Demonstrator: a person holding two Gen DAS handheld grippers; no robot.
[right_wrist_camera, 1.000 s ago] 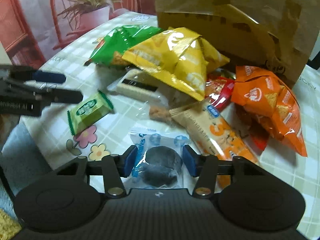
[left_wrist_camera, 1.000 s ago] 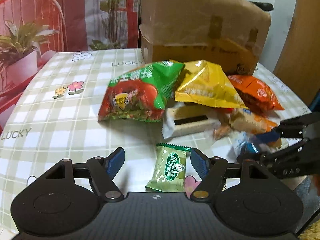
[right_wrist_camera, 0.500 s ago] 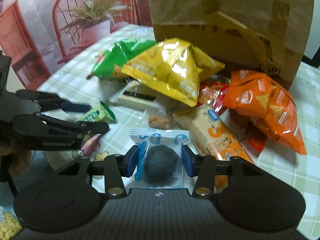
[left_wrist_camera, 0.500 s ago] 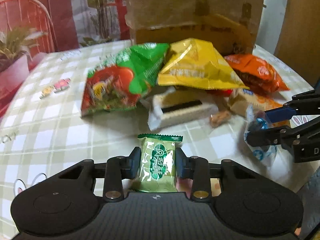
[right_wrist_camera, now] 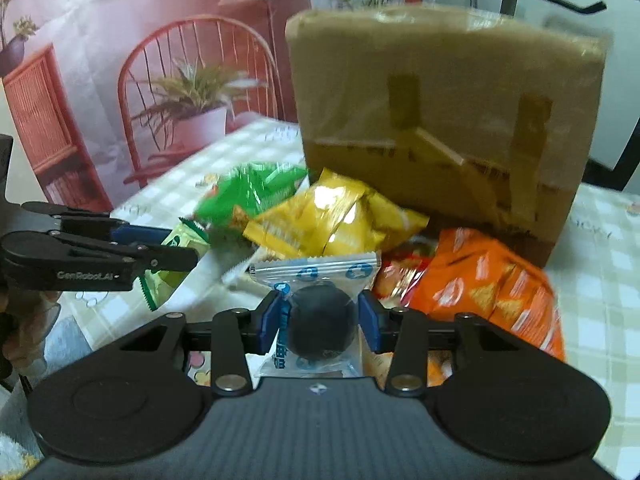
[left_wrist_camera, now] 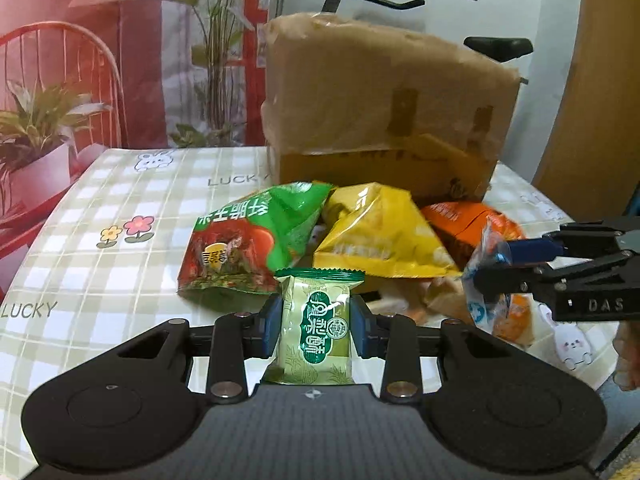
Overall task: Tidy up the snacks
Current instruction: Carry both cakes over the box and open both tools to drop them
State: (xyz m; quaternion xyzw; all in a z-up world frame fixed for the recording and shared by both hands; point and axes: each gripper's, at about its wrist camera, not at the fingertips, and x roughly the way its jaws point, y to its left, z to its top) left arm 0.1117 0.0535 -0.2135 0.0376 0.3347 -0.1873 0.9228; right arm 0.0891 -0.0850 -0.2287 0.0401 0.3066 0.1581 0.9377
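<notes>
Your left gripper [left_wrist_camera: 316, 326] clamped the green packet [left_wrist_camera: 316, 332] between its fingers [left_wrist_camera: 270, 326]. Your right gripper's [right_wrist_camera: 320, 326] fingers [right_wrist_camera: 268, 326] were closing, pressing the clear pouch [right_wrist_camera: 320, 320] above the counter [left_wrist_camera: 100, 280].

The right gripper [right_wrist_camera: 319, 326] is closing its jaws on a clear packet [right_wrist_camera: 318, 320] with a dark ball inside. The left gripper [right_wrist_camera: 176, 248] pinches a green packet [right_wrist_camera: 168, 268]. Behind, chip bags [right_wrist_camera: 332, 220] lie before a cardboard box [right_wrist_camera: 444, 120].

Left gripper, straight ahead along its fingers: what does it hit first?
Likely the green chip bag, just beyond the small green packet that the left gripper is shut on. Depth is unclear, so the yellow bag beside it is possible.
</notes>
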